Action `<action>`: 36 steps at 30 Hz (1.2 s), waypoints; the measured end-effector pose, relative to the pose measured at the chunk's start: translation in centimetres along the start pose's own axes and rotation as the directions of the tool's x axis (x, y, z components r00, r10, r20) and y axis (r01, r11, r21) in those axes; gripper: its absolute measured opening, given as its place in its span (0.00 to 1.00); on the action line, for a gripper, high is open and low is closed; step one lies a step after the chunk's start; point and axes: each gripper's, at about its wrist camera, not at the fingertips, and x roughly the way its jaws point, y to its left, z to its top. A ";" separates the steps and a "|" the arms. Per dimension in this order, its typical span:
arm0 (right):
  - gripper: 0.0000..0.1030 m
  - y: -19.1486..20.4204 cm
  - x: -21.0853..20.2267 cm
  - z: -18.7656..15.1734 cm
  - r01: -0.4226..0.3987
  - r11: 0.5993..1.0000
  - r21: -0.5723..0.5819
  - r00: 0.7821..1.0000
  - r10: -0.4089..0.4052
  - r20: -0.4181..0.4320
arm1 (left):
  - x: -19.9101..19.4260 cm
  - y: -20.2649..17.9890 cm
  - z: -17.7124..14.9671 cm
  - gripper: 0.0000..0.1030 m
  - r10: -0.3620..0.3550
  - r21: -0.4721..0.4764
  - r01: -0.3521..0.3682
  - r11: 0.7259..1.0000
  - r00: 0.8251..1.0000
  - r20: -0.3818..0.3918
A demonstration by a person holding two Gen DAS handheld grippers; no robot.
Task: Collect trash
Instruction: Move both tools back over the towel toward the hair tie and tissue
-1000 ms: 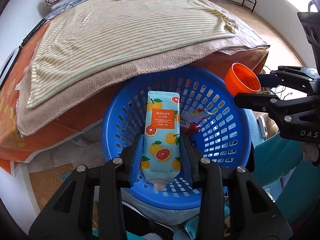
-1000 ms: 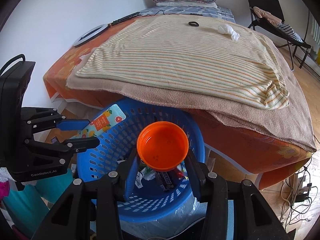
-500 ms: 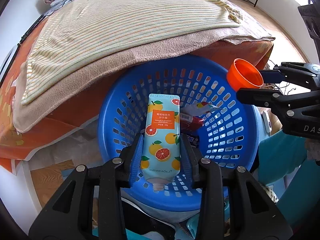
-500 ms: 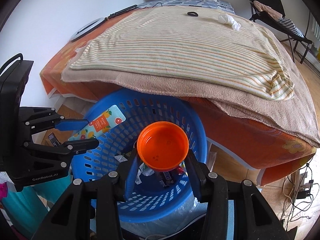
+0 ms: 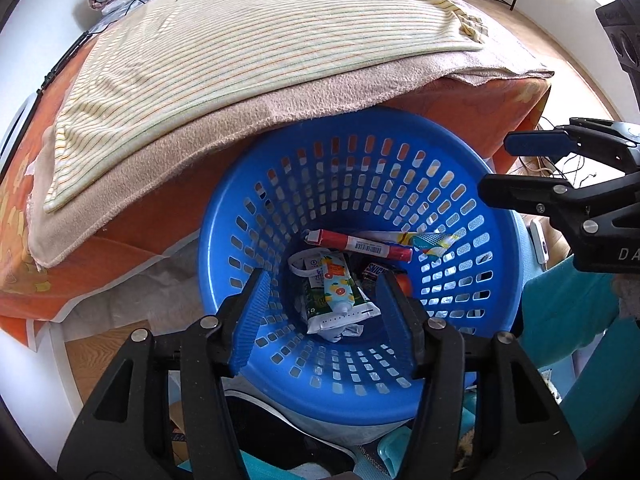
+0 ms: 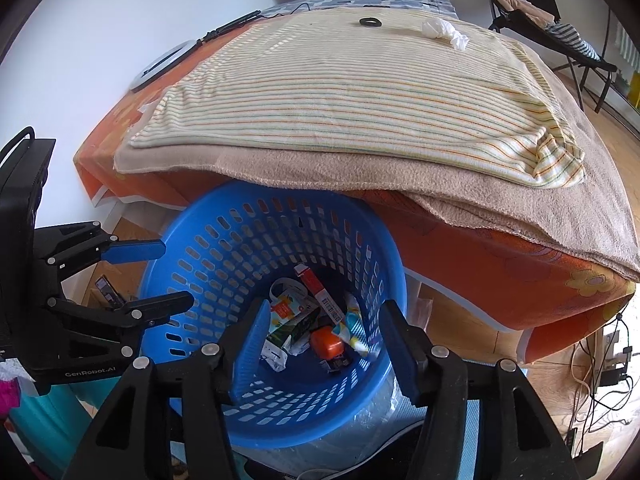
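A blue slotted basket [image 5: 400, 160] [image 6: 224, 240] stands on the floor against the bed. In it lie the fruit-print tube [image 5: 338, 286] [image 6: 286, 310], the orange cup [image 6: 327, 342], a red-and-white wrapper [image 5: 360, 245] and several other wrappers. My left gripper [image 5: 320, 308] is open and empty above the basket's near rim; it also shows in the right wrist view [image 6: 168, 276]. My right gripper [image 6: 320, 340] is open and empty over the basket, and shows in the left wrist view [image 5: 496, 164] at the basket's right rim.
The bed behind the basket carries a striped towel [image 6: 340, 88] over a tan blanket [image 5: 240, 128]. A crumpled white tissue [image 6: 444, 32] and a black ring [image 6: 370, 22] lie at its far end. Cables [image 6: 600, 360] lie on the wood floor at right.
Both grippers opened. The fruit-print tube dropped from my left gripper and the orange cup from my right; both now lie in the basket.
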 end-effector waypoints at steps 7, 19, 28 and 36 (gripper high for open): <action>0.77 -0.2 -0.3 0.2 0.023 1.000 0.013 1.000 -0.024 0.014 | -0.1 0.2 0.0 0.73 0.008 -0.005 -0.008 1.000 1.000 0.003; 0.91 -0.3 -0.6 0.4 0.067 0.998 0.019 0.998 -0.067 0.021 | 0.3 0.4 0.0 0.76 0.023 -0.008 -0.023 1.000 1.000 -0.006; 0.95 -0.6 -0.8 0.6 0.080 0.996 0.038 0.996 -0.081 0.026 | 0.0 0.9 0.3 0.76 0.036 -0.041 -0.036 0.998 0.999 0.010; 0.99 -1.2 -0.9 1.2 0.115 0.990 0.077 0.993 -0.116 0.005 | -0.1 0.8 0.4 0.76 0.038 -0.036 -0.038 0.999 0.999 0.013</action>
